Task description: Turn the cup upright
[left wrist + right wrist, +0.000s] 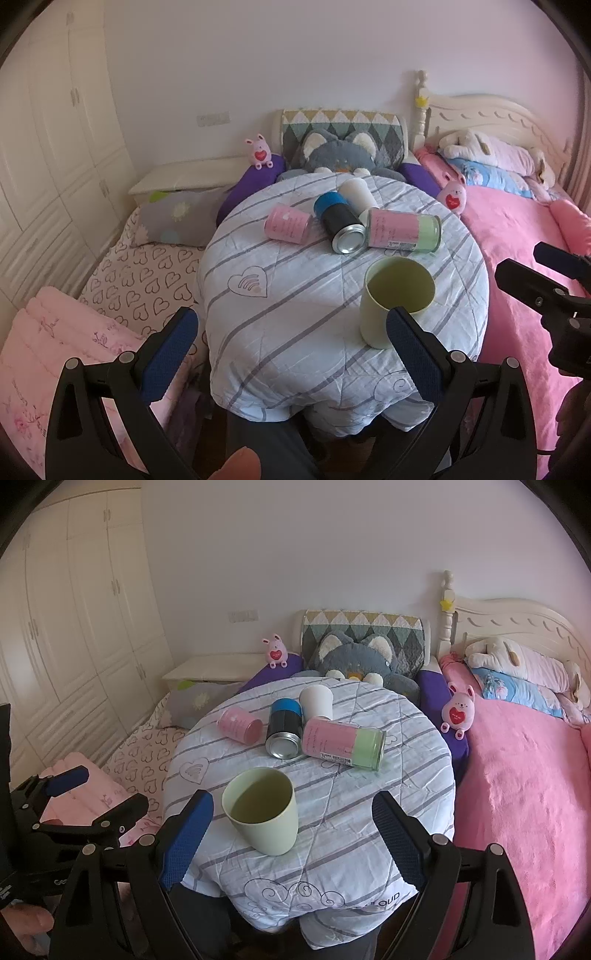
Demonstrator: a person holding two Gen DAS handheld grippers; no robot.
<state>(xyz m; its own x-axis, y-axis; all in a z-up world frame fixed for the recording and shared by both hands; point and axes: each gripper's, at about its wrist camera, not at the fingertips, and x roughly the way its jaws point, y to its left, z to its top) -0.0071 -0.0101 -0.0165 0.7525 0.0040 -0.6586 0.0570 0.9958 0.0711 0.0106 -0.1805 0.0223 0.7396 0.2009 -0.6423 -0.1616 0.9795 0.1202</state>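
A pale green cup [395,302] stands upright, mouth up, near the front edge of a round table covered in a striped quilt [288,295]. It also shows in the right wrist view [264,812]. My left gripper [291,350] is open and empty, held back from the table, with the cup just behind its right finger. My right gripper [291,834] is open and empty, the cup standing ahead between its fingers, nearer the left one. Each gripper appears at the edge of the other's view.
Behind the cup lie a pink can [240,729], a black and blue can [283,731] and a pink and green can [343,747], with a white cup [316,701] further back. A pink bed [517,775] is on the right, bedding on the left.
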